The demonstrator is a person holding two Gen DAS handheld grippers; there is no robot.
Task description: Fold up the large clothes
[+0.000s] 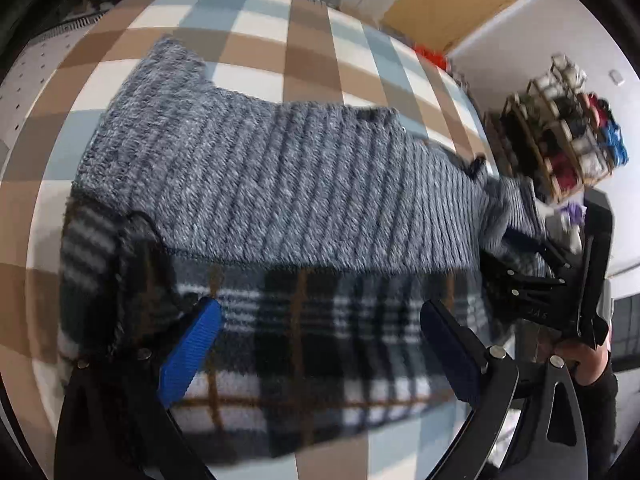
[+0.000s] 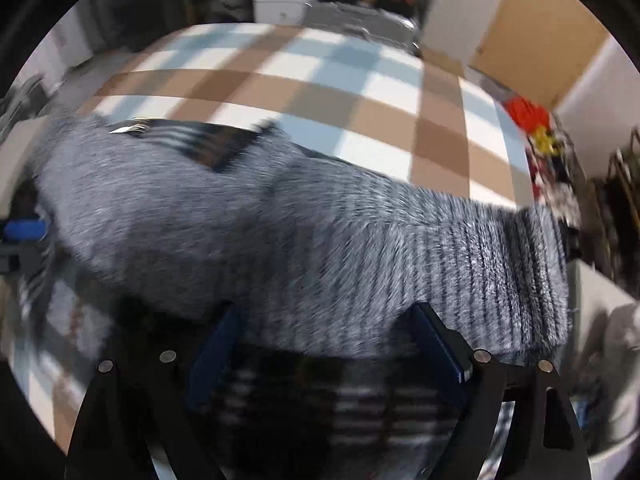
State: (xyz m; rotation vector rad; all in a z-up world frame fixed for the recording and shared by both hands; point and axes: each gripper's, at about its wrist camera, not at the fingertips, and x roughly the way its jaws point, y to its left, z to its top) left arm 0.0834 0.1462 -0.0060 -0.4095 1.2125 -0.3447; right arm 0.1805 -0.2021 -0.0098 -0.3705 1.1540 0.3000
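A grey knit sweater (image 1: 280, 184) is lying folded across a checked cloth (image 1: 280, 40) that is covering the tabletop, its ribbed length running from the table's left part toward the right edge. Its lower hem is resting on a dark plaid garment (image 1: 312, 340) spread underneath, nearer the camera. In the right wrist view the sweater (image 2: 300, 240) is reaching toward the table's right edge, and a strip of the plaid (image 2: 208, 140) is showing at its far side.

The left gripper (image 1: 320, 344) is hanging over the plaid with its jaws standing wide apart, its blue pads (image 1: 192, 352) clear of the fabric and gripping nothing. The right gripper (image 2: 326, 344) is likewise spread wide, its pads (image 2: 216, 356) apart over the seam where sweater meets plaid, nothing being pinched between them. That view is blurring with motion.

In the left wrist view the right gripper (image 1: 560, 280) is showing at the right edge beside the sweater's end, with a hand (image 1: 588, 360) holding it. A wooden shelf (image 1: 560, 132) of bins is standing beyond the table.
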